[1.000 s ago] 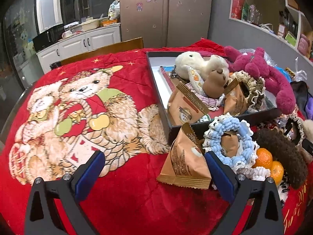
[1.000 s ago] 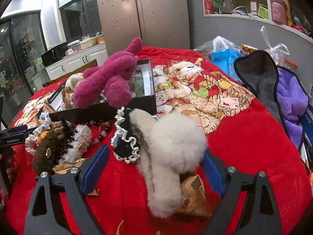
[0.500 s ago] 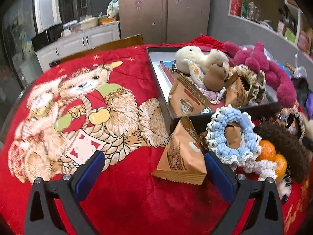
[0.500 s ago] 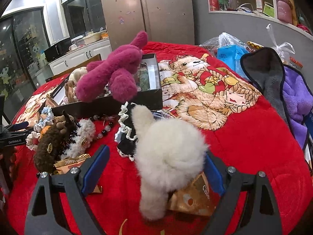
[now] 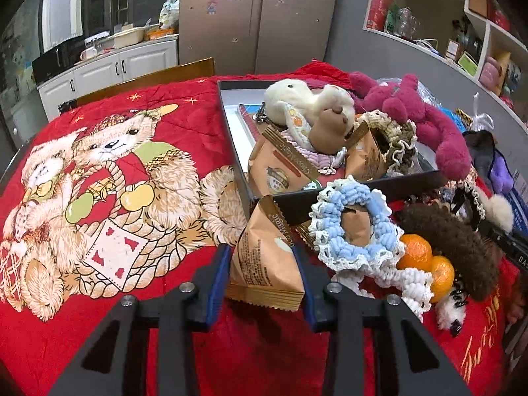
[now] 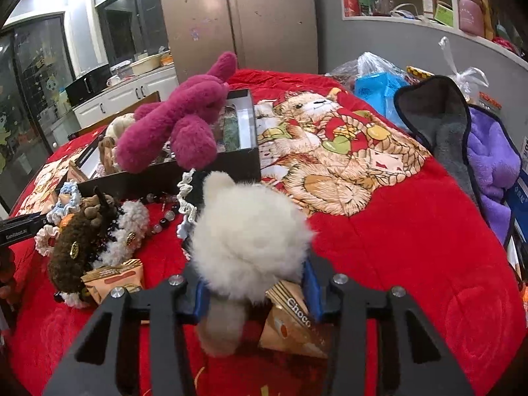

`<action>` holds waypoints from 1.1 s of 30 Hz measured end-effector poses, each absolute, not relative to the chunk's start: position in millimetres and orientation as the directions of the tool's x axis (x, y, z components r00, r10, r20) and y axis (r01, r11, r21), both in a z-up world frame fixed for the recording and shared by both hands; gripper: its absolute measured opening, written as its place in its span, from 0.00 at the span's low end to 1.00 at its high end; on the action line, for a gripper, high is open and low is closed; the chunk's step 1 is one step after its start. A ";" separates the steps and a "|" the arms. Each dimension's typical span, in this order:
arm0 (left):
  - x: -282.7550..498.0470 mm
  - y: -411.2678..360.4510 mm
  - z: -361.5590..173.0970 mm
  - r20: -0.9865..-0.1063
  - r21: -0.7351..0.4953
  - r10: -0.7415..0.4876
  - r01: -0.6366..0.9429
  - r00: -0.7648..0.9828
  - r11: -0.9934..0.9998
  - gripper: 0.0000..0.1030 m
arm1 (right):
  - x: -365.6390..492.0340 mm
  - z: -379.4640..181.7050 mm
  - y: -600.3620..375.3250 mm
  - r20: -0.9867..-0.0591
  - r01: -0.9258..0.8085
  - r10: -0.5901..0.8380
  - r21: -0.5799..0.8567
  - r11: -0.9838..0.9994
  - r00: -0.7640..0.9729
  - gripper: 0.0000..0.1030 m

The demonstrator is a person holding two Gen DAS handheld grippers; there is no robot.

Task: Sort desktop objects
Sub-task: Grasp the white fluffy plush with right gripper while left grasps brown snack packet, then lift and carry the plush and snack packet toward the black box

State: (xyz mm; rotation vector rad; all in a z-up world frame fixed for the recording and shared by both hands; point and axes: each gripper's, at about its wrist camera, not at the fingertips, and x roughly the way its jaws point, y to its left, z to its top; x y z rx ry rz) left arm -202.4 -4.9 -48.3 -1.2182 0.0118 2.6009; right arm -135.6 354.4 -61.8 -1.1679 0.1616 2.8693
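Note:
My left gripper is shut on a brown snack packet on the red tablecloth, just in front of the black box. The box holds a cream plush, a brown figure, more snack packets and scrunchies. My right gripper is shut on a white fluffy plush, with another snack packet under it. A magenta plush lies over the box's edge.
A blue and white scrunchie, two oranges and a brown fuzzy hair clip lie right of the left gripper. A bead bracelet, a black lace scrunchie, grey and purple cloths and plastic bags lie around.
Both grippers have closed: the left on the brown snack packet, the right on the white fluffy plush. Both have moved forward a little.

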 end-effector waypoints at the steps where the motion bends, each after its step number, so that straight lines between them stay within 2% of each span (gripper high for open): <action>1: -202.4 -6.4 -48.0 -0.755 -0.115 0.243 -0.243 -0.609 -0.963 0.37 | -135.3 -61.4 353.5 -0.697 -0.072 -0.003 0.078 -0.994 -0.717 0.44; 14: -186.3 -16.2 -26.3 -0.715 -0.069 0.201 -0.218 -0.669 -0.973 0.37 | -119.3 -45.5 353.5 -0.636 -0.065 -0.001 0.080 -0.995 -0.772 0.44; 24: -166.9 -23.9 5.8 -0.655 -0.118 0.242 -0.219 -0.716 -0.969 0.37 | -102.0 -19.2 349.3 -0.581 -0.076 0.002 0.103 -0.992 -0.814 0.44; 33: -146.8 -24.3 18.0 -0.628 -0.143 0.272 -0.236 -0.729 -0.961 0.37 | -90.6 -6.5 340.2 -0.583 -0.064 -0.008 0.102 -0.993 -0.812 0.44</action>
